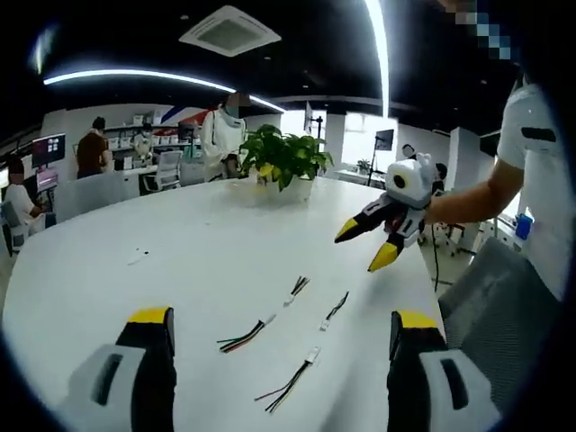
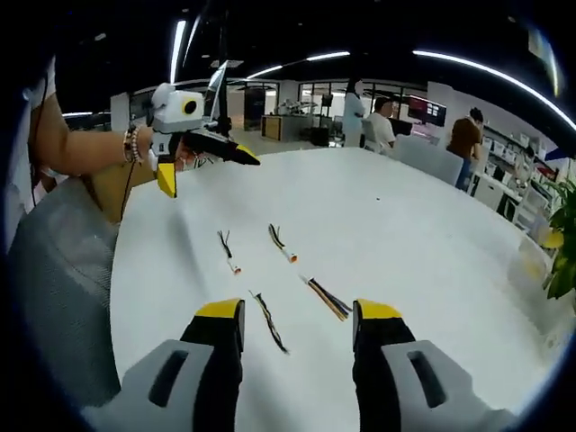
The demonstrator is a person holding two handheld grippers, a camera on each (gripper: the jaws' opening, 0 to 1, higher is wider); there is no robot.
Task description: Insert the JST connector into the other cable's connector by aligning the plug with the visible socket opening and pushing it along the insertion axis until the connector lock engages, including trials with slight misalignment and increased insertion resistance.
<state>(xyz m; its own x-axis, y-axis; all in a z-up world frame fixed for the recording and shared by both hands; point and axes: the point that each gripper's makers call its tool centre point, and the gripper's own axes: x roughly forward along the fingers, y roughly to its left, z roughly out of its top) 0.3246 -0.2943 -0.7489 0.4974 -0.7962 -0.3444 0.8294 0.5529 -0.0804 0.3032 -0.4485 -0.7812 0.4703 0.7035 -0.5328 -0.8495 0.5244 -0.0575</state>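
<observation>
Left gripper view: my left gripper [image 1: 281,346] jaws spread wide, grasping nothing; four short cables on white tabletop [image 1: 180,261] ahead. Nearest cable [image 1: 290,382] white plug end up. Right gripper [image 1: 371,245] hovers beyond, jaws parted, empty (same in right gripper view [image 2: 297,337]). Risk: plugs tiny, wires limp — pinch on wire, not housing, lets plug swivel, misalign with socket, jam before lock engages.

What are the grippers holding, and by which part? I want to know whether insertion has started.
Nothing. The left gripper and right gripper are both open and empty above the white table; the four cable pieces lie loose on it.
</observation>
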